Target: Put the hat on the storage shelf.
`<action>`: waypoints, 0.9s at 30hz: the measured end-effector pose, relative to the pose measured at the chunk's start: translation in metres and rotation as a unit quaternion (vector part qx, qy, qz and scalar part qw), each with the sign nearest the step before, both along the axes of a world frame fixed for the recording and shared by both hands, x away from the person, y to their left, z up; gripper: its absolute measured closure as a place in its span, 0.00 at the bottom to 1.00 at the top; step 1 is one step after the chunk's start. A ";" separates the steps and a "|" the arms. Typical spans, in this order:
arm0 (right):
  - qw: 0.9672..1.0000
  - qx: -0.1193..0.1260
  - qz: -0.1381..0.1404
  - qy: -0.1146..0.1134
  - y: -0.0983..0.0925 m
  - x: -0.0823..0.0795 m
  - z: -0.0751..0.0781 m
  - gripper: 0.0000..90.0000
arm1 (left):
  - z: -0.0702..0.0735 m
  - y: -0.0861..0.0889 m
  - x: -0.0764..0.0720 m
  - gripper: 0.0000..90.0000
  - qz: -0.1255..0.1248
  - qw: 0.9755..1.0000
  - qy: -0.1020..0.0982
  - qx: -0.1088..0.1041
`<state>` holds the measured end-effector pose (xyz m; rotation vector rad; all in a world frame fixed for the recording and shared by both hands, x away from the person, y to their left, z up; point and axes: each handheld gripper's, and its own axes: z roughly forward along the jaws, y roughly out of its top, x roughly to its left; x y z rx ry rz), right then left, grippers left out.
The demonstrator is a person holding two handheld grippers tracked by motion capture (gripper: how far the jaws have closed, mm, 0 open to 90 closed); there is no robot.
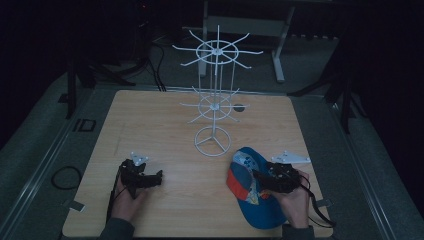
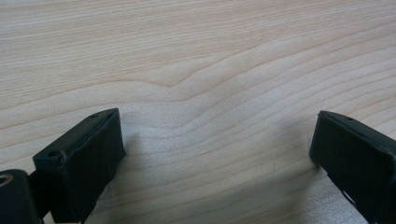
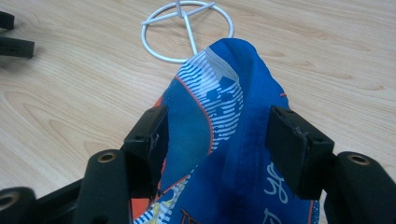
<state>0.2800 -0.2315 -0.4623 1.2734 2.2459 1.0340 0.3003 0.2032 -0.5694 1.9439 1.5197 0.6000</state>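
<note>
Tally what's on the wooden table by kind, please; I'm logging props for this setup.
Caps: 1, the blue cap with orange and white print
Wire racks: 1, the white rack
Handheld grippers: 2, the left gripper and the right gripper
Total: 4

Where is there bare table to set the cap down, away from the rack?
Bare wood lies across the far left of the wooden table, left of the white wire rack, and in the near middle between the left gripper and the blue and orange cap. It is crowded around the rack's ring base and the right gripper.
</note>
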 end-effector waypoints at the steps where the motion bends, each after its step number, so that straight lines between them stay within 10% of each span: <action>1: 1.000 0.000 0.000 0.000 0.000 0.000 0.000 0.44 | 0.000 0.000 0.000 0.04 0.000 1.000 0.000 0.000; 27: 1.000 -0.009 0.017 0.009 -0.003 0.003 0.017 0.43 | 0.000 0.000 0.000 0.04 0.000 1.000 0.000 0.000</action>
